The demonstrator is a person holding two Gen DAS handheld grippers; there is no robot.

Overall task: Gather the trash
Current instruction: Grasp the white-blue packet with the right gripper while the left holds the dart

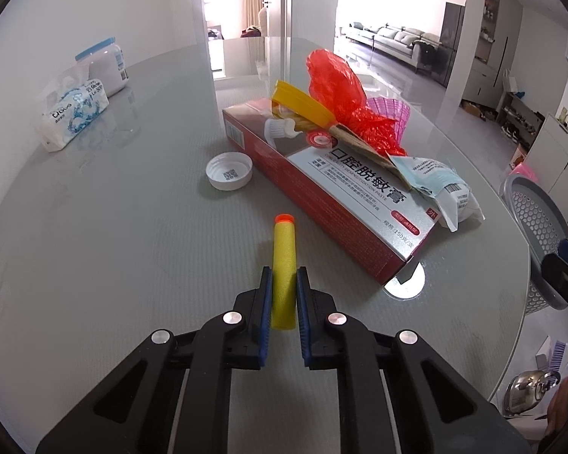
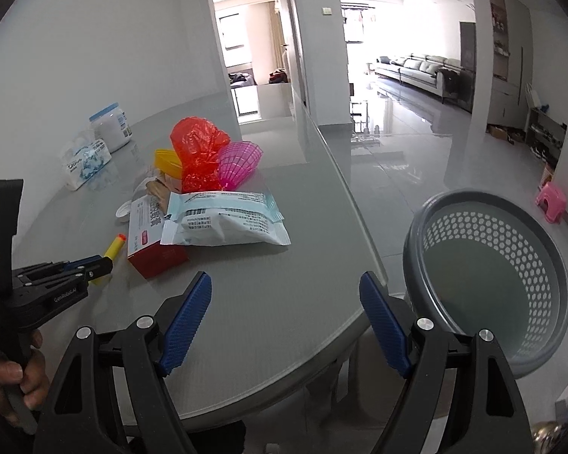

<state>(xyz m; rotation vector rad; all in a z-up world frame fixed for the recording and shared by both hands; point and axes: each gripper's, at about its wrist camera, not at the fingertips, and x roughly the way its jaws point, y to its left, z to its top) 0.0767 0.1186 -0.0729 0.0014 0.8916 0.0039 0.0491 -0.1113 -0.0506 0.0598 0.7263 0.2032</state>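
My left gripper point(image 1: 284, 276) is shut on a yellow foam dart point(image 1: 283, 265) with an orange tip, low over the grey table point(image 1: 113, 246). The dart also shows in the right wrist view point(image 2: 113, 247) held by the left gripper point(image 2: 100, 268). Ahead lies a trash pile: a red toothpaste box point(image 1: 337, 196), a white bottle cap point(image 1: 229, 171), a red plastic bag point(image 1: 340, 90), a yellow lid point(image 1: 303, 104), a pink cup point(image 2: 238, 162) and a white-blue wrapper point(image 2: 223, 219). My right gripper point(image 2: 286, 302) is open and empty over the table's near edge, left of a grey perforated basket point(image 2: 492, 272).
A tissue pack point(image 1: 74, 111) and a white jar with a blue lid point(image 1: 104, 64) stand at the table's far left by the wall. The basket sits off the table's right edge above the floor. A pink stool point(image 2: 551, 200) is on the floor farther right.
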